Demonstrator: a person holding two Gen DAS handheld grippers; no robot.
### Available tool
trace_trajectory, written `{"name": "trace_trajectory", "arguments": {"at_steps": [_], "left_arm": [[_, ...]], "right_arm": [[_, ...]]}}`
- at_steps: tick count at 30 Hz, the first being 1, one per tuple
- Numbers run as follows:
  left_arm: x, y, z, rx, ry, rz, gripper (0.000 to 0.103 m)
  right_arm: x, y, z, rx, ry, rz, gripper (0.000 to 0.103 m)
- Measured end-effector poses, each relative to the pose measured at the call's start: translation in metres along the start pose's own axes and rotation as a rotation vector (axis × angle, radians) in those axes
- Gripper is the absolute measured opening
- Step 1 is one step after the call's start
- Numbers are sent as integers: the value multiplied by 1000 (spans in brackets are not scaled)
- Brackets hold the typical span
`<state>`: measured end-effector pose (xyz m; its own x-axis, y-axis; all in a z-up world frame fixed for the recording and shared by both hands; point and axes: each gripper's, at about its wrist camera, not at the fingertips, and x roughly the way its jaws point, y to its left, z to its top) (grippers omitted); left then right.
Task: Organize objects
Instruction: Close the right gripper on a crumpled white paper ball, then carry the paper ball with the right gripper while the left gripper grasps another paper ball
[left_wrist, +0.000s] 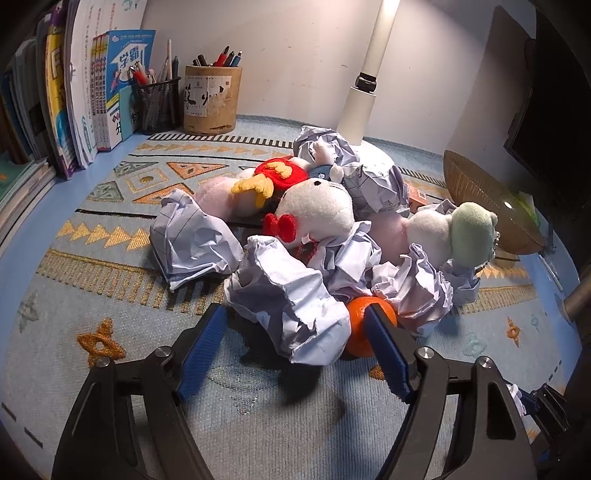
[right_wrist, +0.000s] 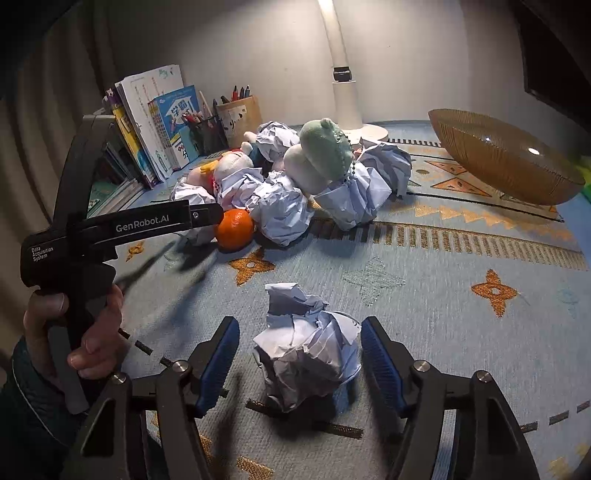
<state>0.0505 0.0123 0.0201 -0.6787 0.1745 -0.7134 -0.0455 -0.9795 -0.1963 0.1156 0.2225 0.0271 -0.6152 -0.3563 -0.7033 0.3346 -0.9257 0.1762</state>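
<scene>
A heap of crumpled paper balls, plush toys and an orange (left_wrist: 360, 325) lies mid-mat. My left gripper (left_wrist: 295, 325) is open, its jaws either side of the nearest paper ball (left_wrist: 291, 306), with the right pad in front of the orange. The white plush with red bow (left_wrist: 314, 210) and the green-headed plush (left_wrist: 469, 232) lie behind. In the right wrist view my right gripper (right_wrist: 299, 343) is open around a separate crumpled paper ball (right_wrist: 306, 354) resting on the mat. The left gripper body (right_wrist: 122, 225) reaches the orange (right_wrist: 234, 229) there.
A woven amber bowl (right_wrist: 506, 155) stands tilted at the right. A white lamp base (right_wrist: 369, 131) stands behind the heap. Books (left_wrist: 85, 92), a mesh pen cup (left_wrist: 157, 101) and a wooden pen holder (left_wrist: 212, 99) line the back left. A patterned mat (right_wrist: 443, 280) covers the desk.
</scene>
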Motion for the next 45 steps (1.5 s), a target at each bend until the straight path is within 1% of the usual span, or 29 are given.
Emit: {"name": "trace_trajectory", "arguments": {"at_steps": [1, 2, 3, 5, 6, 7, 8, 15, 18, 22, 26, 29, 32, 35, 38, 40, 42, 45], "left_arm": [[0, 0, 0, -2, 0, -7, 67], [0, 1, 0, -6, 0, -13, 62], [0, 1, 0, -10, -1, -20, 57], [-1, 3, 0, -14, -4, -30, 50], [-1, 3, 0, -14, -6, -24, 43], [-1, 3, -1, -15, -5, -31, 42], [-2, 3, -1, -14, -4, -55, 31], [-15, 7, -4, -28, -31, -94, 30], [-20, 4, -6, -10, -38, -72, 30], [-40, -9, -3, 25, -74, -92, 30], [-58, -45, 10, 103, -104, -142, 30], [-58, -83, 30, 165, -105, -189, 30], [-51, -125, 59, 198, -107, -237, 30], [-41, -169, 89, 235, -128, -273, 30], [-25, -210, 118, 262, -157, -313, 30], [-8, -230, 133, 260, -166, -351, 30], [13, -245, 143, 255, -175, -369, 30], [50, -261, 149, 234, -161, -355, 30]], "right_arm": [[1, 0, 0, -1, 2, -1, 56], [1, 0, 0, -3, 2, -7, 52], [0, 1, -1, -4, 2, -11, 50], [-1, 0, -1, -2, -4, -3, 49], [-2, -1, -1, 2, -7, 1, 48], [-3, -1, -1, 7, -10, 6, 48], [-4, -2, -1, 11, -14, 7, 47], [-19, -3, 6, 12, -51, -3, 47], [-26, -7, 10, 14, -73, -12, 47], [-31, -17, 14, 28, -88, -30, 47], [-48, -34, 24, 61, -131, -41, 47], [-64, -49, 41, 82, -173, -91, 47], [-82, -72, 69, 119, -213, -153, 47], [-100, -103, 105, 160, -281, -194, 47], [-109, -131, 143, 161, -365, -277, 48], [-107, -153, 164, 183, -400, -299, 48], [-99, -175, 182, 217, -412, -312, 48], [-78, -209, 199, 277, -410, -339, 48]]}}
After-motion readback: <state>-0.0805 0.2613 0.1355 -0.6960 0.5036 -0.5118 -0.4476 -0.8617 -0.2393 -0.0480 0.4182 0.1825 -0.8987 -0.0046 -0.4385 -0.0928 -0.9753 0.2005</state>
